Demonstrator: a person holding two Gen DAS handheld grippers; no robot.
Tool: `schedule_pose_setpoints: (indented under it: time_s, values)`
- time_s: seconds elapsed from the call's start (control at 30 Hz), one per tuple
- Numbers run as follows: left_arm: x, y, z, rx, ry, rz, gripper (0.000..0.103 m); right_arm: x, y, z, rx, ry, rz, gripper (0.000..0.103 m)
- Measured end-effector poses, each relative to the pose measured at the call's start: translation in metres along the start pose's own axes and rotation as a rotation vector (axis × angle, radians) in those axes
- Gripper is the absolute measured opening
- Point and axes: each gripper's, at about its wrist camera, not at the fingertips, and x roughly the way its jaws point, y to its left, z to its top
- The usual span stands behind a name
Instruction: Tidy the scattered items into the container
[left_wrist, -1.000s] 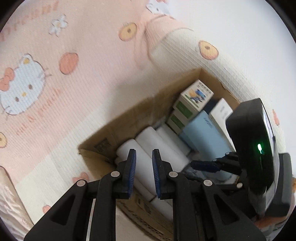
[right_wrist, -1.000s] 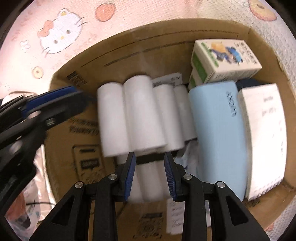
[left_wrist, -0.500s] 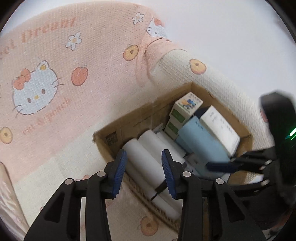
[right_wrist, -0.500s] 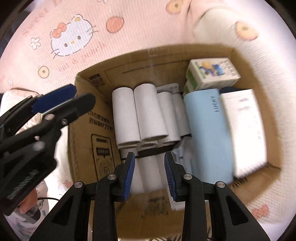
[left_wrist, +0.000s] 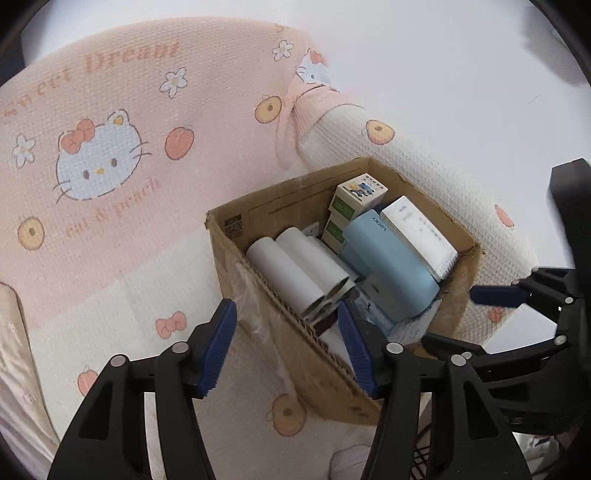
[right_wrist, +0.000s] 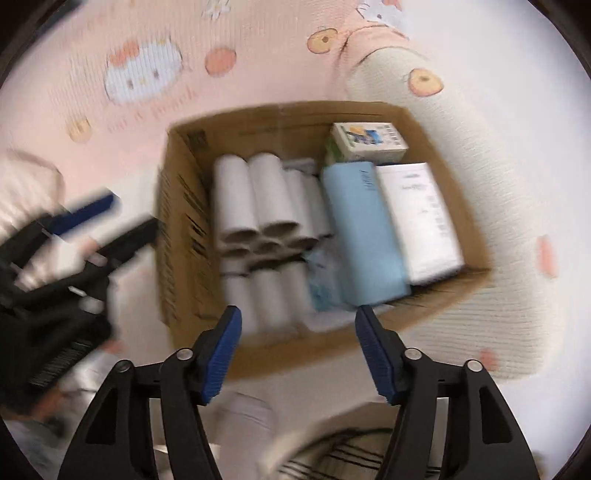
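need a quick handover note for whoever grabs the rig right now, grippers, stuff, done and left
Left gripper: jaws opening, nothing between them, above the box's near wall.
Right gripper: jaws opening, empty, over the box's near edge.
Box sits on the blanket; inside are white rolls, a blue case, a white booklet and a small carton.
Done: these are packed.
Left: no loose items in view; check around.

An open cardboard box (right_wrist: 184, 221) is sitting upright, holding white rolls (right_wrist: 255, 192), a blue case (right_wrist: 362, 229) and small cartons (right_wrist: 369, 142).
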Motion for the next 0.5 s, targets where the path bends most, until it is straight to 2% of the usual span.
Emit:
schedule_pose_setpoints:
  time_s: [0.07,0.13,0.33,0.43,0.5]
  values:
    - [-0.002,0.004,-0.005,-0.025,0.025,-0.031,0.065,0.001,0.014,-0.003,-0.077,0.005,-0.119,0.064]
    - [-0.003,0.006,-0.010,-0.028,0.051,-0.031,0.066,-0.004,0.024,-0.006,-0.131,0.000,-0.173,0.064]
    - [-0.012,-0.001,-0.018,0.049,0.059,0.093,0.072,-0.022,0.041,-0.006,-0.182,-0.037,-0.110,0.065]
    - [-0.020,-0.003,-0.018,0.078,0.033,0.173,0.075,-0.033,0.046,-0.010,-0.199,-0.074,-0.122,0.067]
    - [-0.024,-0.001,-0.017,0.079,0.025,0.176,0.076,-0.040,0.046,-0.015,-0.204,-0.093,-0.138,0.069]
